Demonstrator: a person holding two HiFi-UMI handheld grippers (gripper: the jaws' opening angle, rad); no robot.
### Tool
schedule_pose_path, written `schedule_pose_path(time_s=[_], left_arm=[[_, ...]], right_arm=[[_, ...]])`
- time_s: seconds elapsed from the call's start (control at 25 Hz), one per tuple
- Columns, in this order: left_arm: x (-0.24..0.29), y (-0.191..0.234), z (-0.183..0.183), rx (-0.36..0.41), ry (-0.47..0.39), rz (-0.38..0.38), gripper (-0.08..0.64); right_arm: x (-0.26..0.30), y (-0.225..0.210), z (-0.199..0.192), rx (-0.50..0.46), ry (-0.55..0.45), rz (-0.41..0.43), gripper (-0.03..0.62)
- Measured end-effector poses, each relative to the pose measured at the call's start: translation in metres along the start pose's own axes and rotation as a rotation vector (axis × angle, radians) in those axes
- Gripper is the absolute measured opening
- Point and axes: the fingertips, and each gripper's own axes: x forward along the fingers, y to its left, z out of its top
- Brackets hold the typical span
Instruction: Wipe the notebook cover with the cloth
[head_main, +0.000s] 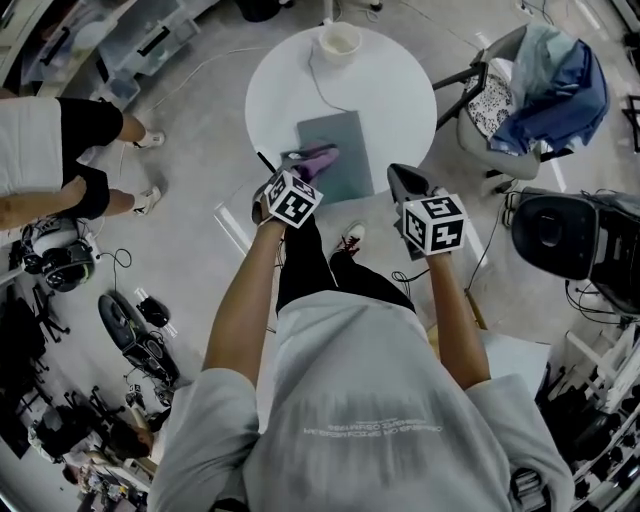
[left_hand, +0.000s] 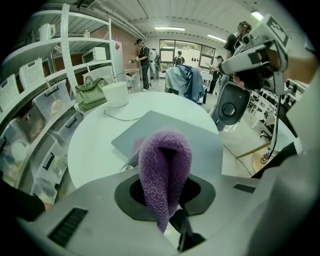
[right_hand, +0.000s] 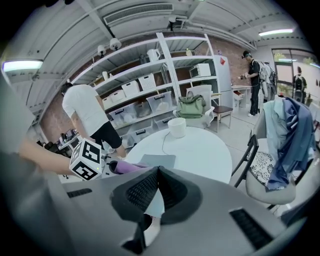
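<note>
The left gripper (head_main: 300, 168) has its jaws clamped on the purple cloth (left_hand: 165, 170), which hangs over the near left corner of the grey notebook (head_main: 342, 148) on the round table (head_main: 390, 90). The right gripper (head_main: 404, 180) is beside the notebook's near right corner, its jaw tips together with nothing between them.

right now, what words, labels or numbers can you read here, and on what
Nothing readable.
Grey shirt back: two lines of pale print, too small to read.
Marker cubes: black-and-white square patterns, no words.
Notebook: plain grey cover, no print visible.
</note>
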Motion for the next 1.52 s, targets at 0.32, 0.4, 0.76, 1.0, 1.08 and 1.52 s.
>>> schedule_pose_path(time_s=[0.32, 0.4, 0.76, 1.0, 1.08, 1.52], left_arm=[[-0.014, 0.016, -0.020, -0.068, 0.052, 0.041, 0.064], [-0.024, 0.021, -0.006, -0.089, 0.021, 0.077, 0.064], [-0.029, 0.005, 0.080, 0.082, -0.116, 0.056, 0.066], [0.013, -0.056, 0.094, 0.233, -0.066, -0.109, 0.066], [0.026, -0.073, 0.087, 0.266, -0.023, -0.154, 0.066], [0.041, -0.086, 0.070, 0.355, -0.016, -0.176, 0.064]], right_arm=[[-0.001, -0.003, -0.001, 0.006, -0.001, 0.001, 0.002], [-0.002, -0.006, -0.003, 0.024, -0.004, -0.001, 0.002], [-0.017, -0.017, -0.002, 0.105, -0.047, -0.040, 0.002], [-0.028, -0.032, -0.012, 0.126, -0.042, -0.079, 0.002], [-0.032, -0.034, -0.017, 0.135, -0.039, -0.088, 0.002], [-0.036, -0.040, -0.021, 0.104, -0.026, -0.097, 0.002]])
